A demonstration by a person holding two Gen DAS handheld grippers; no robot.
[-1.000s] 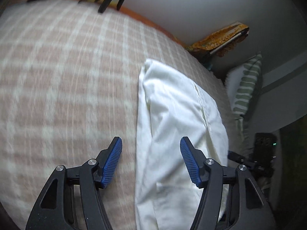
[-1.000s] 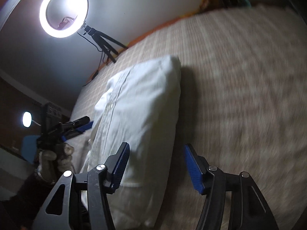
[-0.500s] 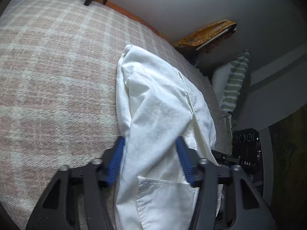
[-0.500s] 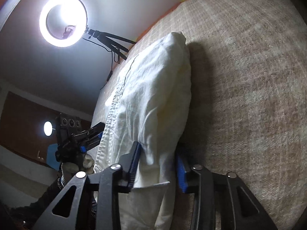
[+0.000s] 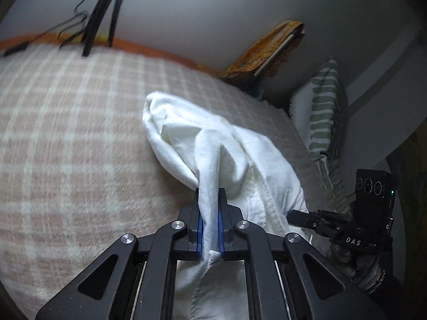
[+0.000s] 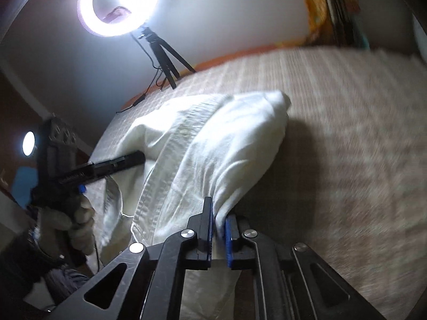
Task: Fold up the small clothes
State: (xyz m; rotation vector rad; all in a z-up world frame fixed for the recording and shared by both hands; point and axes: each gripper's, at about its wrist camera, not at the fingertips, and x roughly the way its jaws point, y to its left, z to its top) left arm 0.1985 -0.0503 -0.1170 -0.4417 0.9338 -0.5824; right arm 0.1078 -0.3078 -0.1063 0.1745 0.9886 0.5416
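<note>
Pinching a fold of the white garment (image 5: 213, 165), the left gripper (image 5: 209, 200) has its blue pads pressed together on the cloth after closing moments ago. The right gripper (image 6: 218, 213) has likewise just closed and clamps a bunched edge of the same garment between its pads. The garment lies on the checked blanket (image 5: 66, 146) (pink and cream), its gripped edges drawn up off the surface. A lit ring light (image 6: 120, 2) stands on a tripod beyond the bed. A striped cushion (image 5: 324, 112) sits near the wall.
</note>
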